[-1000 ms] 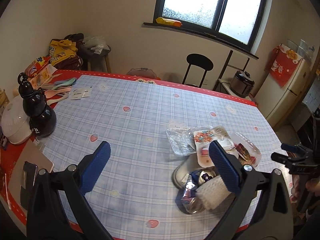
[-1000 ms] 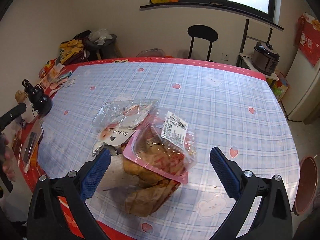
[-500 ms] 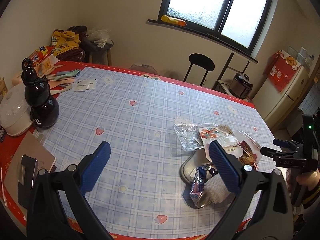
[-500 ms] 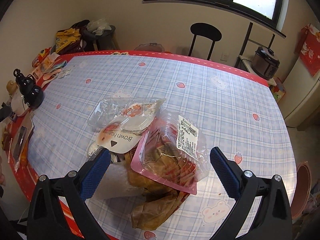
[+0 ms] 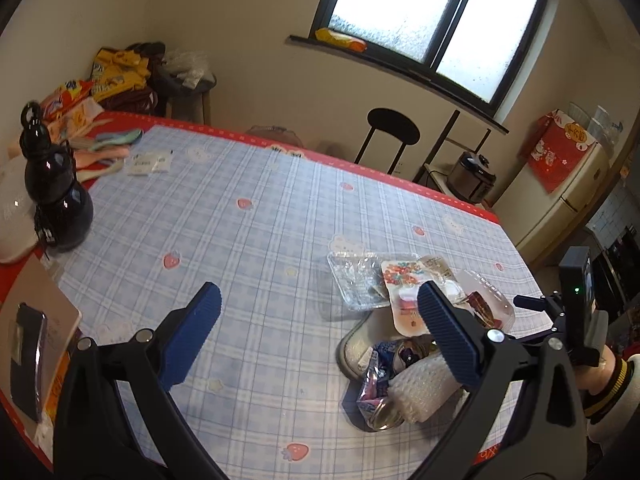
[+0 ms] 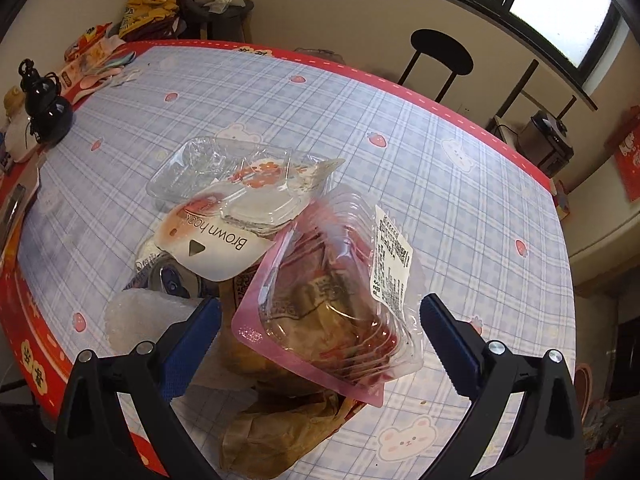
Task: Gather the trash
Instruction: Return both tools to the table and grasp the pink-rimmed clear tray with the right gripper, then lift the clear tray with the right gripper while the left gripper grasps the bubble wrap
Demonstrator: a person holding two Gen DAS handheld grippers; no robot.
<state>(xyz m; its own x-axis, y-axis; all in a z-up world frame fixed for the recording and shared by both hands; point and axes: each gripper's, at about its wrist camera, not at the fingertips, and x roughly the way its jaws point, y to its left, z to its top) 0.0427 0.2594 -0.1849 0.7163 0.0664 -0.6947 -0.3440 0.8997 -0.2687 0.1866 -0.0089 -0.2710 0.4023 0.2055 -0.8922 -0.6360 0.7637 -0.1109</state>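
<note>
Table: carries a blue plaid cloth with a red border; the trash lies heaped at its near right part, and the far half is bare of it.
Trash pile: 1 loose heap of touching, overlapping packaging.
Pink-rimmed tray: tilted on top of the pile, label side up, nearest the right claw.
Clear tray: at the far side of the pile, partly under a white lid.
Brown paper bag: crumpled at the near edge, under the pink-rimmed tray.
Crushed can: on the near side of the pile, touching a white foam sleeve.
Step in hand: approach; nothing appears collected yet.
Next move: judged to call for lowering 1 claw onto a top item, probably the pink-rimmed tray, then closing.
Right claw: jaws spread wide, empty, poised above the pink-rimmed tray.
Left claw: jaws spread wide, empty, raised above the table left of the pile.
</note>
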